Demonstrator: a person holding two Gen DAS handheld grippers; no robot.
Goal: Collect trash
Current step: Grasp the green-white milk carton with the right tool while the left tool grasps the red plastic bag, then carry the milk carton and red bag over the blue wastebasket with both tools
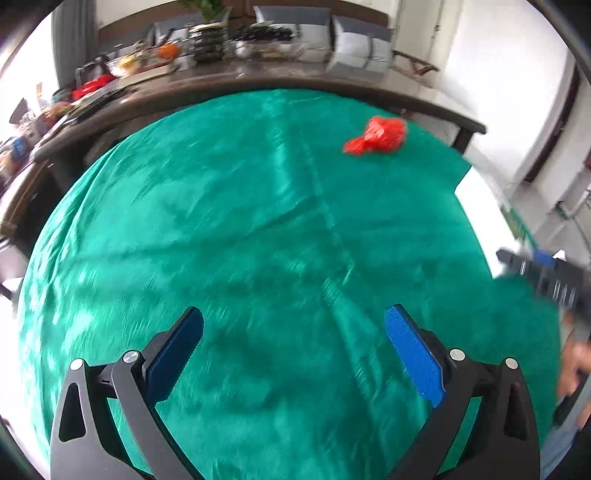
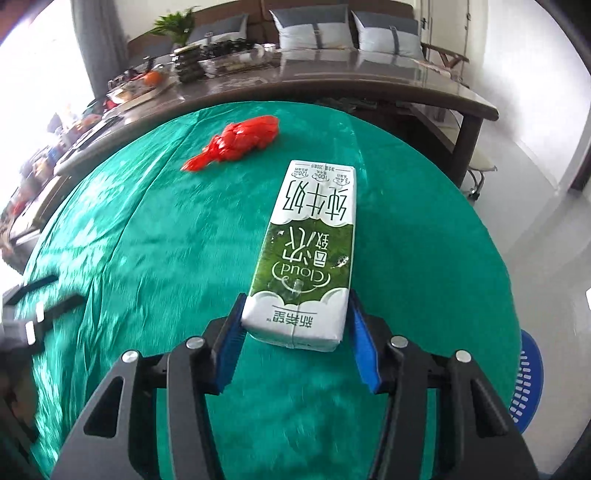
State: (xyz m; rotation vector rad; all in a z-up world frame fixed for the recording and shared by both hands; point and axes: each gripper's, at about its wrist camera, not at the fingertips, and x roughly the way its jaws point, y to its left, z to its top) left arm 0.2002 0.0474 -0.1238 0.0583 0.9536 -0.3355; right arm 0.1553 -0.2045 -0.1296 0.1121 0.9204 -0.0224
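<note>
A white and green milk carton (image 2: 314,236) sticks forward from my right gripper (image 2: 297,301), whose blue pads (image 2: 364,343) press on both sides of its near end. Beyond it, to the left, a crumpled red plastic bag (image 2: 240,142) lies on the green cloth (image 2: 147,240). In the left wrist view the same red bag (image 1: 376,134) is far ahead and to the right. My left gripper (image 1: 295,314) hovers open over the green cloth (image 1: 240,221) with nothing between its fingers. The right gripper (image 1: 543,277) shows blurred at the right edge of that view.
A blue perforated basket (image 2: 528,387) stands on the floor off the cloth's right edge. Behind the cloth runs a dark table (image 2: 369,81) crowded with dishes and food, with a cushioned sofa (image 2: 314,29) behind it. A person's hand (image 1: 576,362) shows at the right.
</note>
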